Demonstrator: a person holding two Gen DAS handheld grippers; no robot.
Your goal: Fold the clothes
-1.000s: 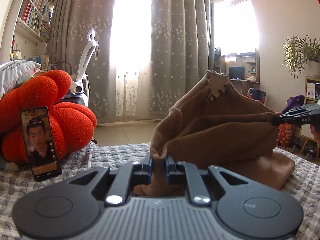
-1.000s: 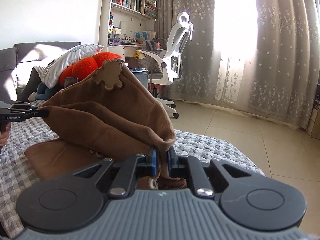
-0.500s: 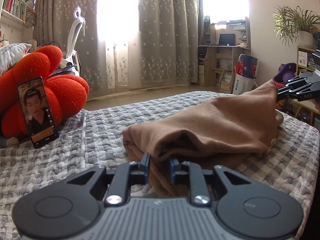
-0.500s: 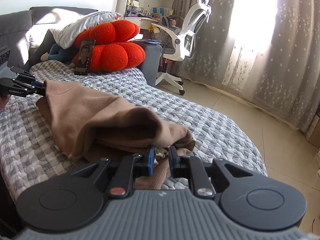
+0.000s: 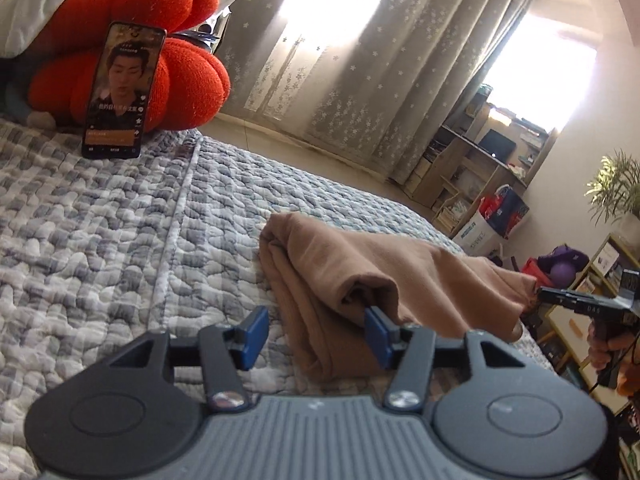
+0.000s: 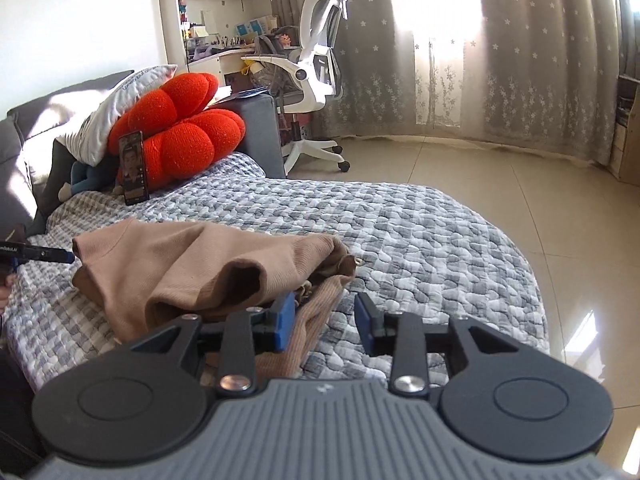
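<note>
A brown garment (image 5: 360, 276) lies folded over on the grey quilted bed cover (image 5: 120, 232). My left gripper (image 5: 316, 334) is open, its right pad at the garment's near edge, holding nothing. In the right wrist view the same garment (image 6: 192, 268) lies on the bed cover (image 6: 420, 240). My right gripper (image 6: 325, 322) is open, its left pad against the garment's near corner. The right gripper's tip also shows in the left wrist view (image 5: 568, 300) at the garment's far end. The left gripper's tip shows in the right wrist view (image 6: 48, 256).
An orange pumpkin cushion (image 5: 132, 52) with a phone (image 5: 120, 92) leaning on it sits at the bed's head, under a white pillow (image 6: 120, 112). A white office chair (image 6: 312, 68), curtains (image 6: 500, 48) and tiled floor (image 6: 520, 184) lie beyond. Shelves and a plant (image 5: 616, 188) stand at the right.
Both grippers lowered the lifted garment onto the bed, folding it over, then opened and let go of it. The left gripper has tilted and drawn back a little.
</note>
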